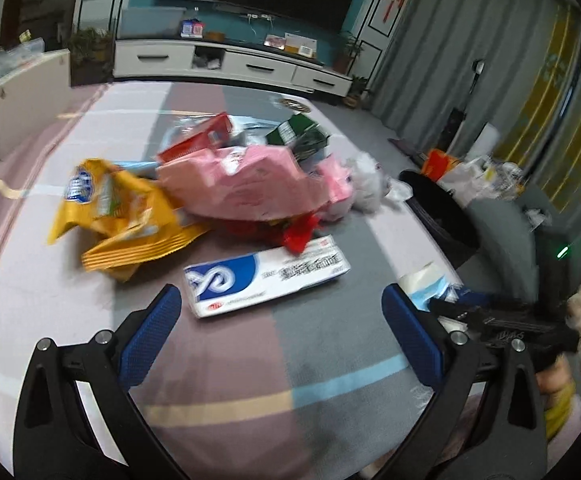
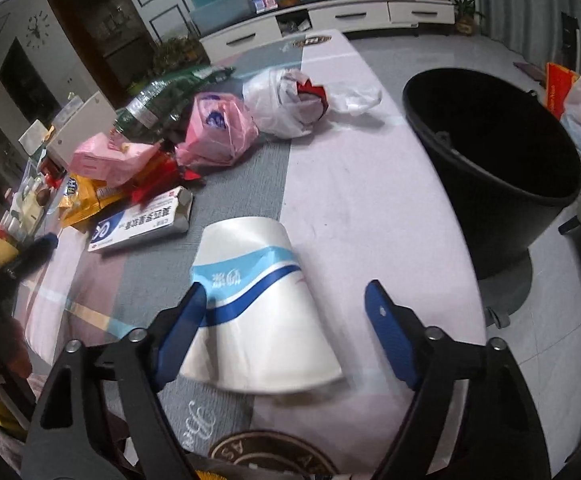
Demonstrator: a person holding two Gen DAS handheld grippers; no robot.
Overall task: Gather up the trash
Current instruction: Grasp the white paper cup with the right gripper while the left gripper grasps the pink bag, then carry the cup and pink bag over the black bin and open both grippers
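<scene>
A white paper cup [image 2: 256,312] with light and dark blue wavy bands lies on its side, nearest on the table, its wide mouth toward the near edge. Left of it lies a flat white-and-blue box [image 2: 140,220]. Farther left sit a crumpled yellow wrapper [image 1: 126,216], red scraps [image 2: 158,178] and a pink carton [image 1: 234,180]. Beyond lie a pink bag [image 2: 216,136], a white bag [image 2: 290,104] and a green bottle [image 2: 158,108]. A black bin [image 2: 502,168] stands right of the table.

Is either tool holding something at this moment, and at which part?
Nothing is held. The right tool stands open around the lying paper cup, at its middle, not clamped. The left tool is open above the blue-white box.
</scene>
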